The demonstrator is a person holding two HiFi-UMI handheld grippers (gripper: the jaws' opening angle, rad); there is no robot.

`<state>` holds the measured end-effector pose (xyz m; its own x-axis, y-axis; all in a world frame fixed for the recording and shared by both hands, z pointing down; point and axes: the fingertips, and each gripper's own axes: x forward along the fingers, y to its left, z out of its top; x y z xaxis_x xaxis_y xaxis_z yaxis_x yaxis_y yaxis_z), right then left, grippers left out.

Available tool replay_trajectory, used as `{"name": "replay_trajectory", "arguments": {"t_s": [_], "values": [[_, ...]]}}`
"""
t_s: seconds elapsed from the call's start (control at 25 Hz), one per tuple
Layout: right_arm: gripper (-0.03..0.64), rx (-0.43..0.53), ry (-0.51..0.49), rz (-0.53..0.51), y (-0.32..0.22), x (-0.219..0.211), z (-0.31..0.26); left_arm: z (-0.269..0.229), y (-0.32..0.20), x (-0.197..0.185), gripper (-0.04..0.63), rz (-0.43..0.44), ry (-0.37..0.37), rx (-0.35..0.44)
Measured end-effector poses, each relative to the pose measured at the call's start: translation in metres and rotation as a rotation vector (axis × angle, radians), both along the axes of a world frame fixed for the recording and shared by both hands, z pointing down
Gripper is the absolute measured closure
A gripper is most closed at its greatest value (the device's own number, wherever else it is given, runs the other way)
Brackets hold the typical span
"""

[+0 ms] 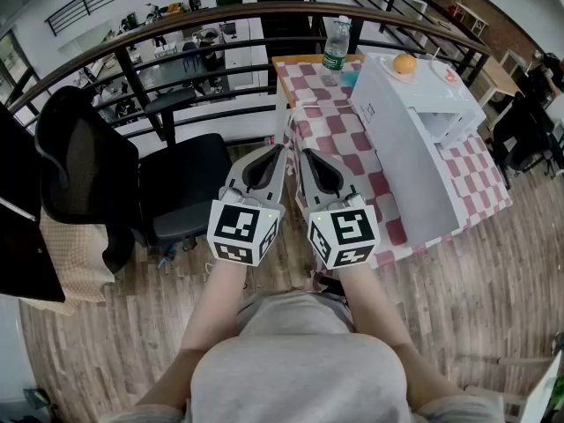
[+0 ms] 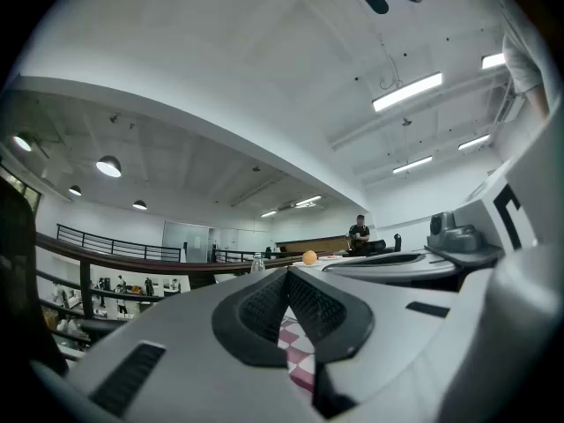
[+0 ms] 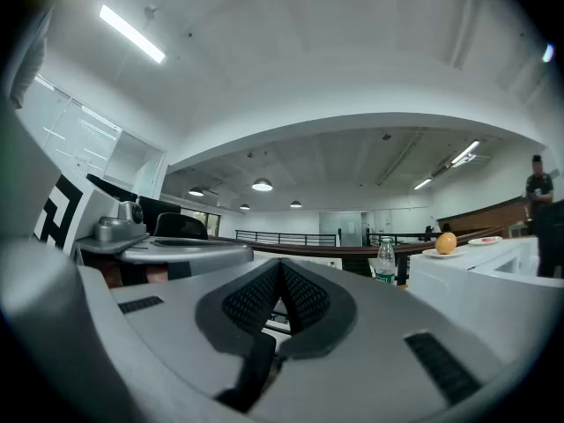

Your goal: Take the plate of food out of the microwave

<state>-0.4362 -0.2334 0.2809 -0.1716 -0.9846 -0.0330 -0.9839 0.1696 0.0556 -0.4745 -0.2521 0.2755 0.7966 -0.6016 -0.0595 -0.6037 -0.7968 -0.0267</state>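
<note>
A black office chair (image 1: 172,192) stands on the wood floor (image 1: 467,289), just left of a table (image 1: 322,122) in a red-and-white checked cloth. A clear bottle (image 1: 335,47) stands upright at the table's far end, near an orange (image 1: 404,63). A dark railing (image 1: 229,10) curves behind.

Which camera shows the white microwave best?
The head view: the whole microwave shows from above, on the checked table. The right gripper view catches only part of it at its right edge; the left gripper view shows barely a sliver.
</note>
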Motion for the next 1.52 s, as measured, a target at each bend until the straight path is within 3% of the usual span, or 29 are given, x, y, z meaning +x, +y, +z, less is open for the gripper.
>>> {"name": "replay_trajectory", "arguments": {"t_s": [0.36,0.52,0.84,1.52], "values": [[0.594,0.005,-0.007,0.015,0.000,-0.004,0.000,0.001,-0.003,-0.004,0.594,0.007,-0.001,-0.005],[0.594,0.052,-0.057,0.034,0.007,-0.003,-0.005,0.002,0.000,-0.005,0.594,0.030,-0.005,-0.014],[0.594,0.041,-0.074,0.113,0.021,-0.003,0.001,0.008,0.011,0.005,0.594,0.126,-0.015,-0.034],[0.594,0.026,-0.076,0.296,0.057,0.041,0.007,0.018,0.047,0.055,0.594,0.326,-0.021,-0.064]]}}
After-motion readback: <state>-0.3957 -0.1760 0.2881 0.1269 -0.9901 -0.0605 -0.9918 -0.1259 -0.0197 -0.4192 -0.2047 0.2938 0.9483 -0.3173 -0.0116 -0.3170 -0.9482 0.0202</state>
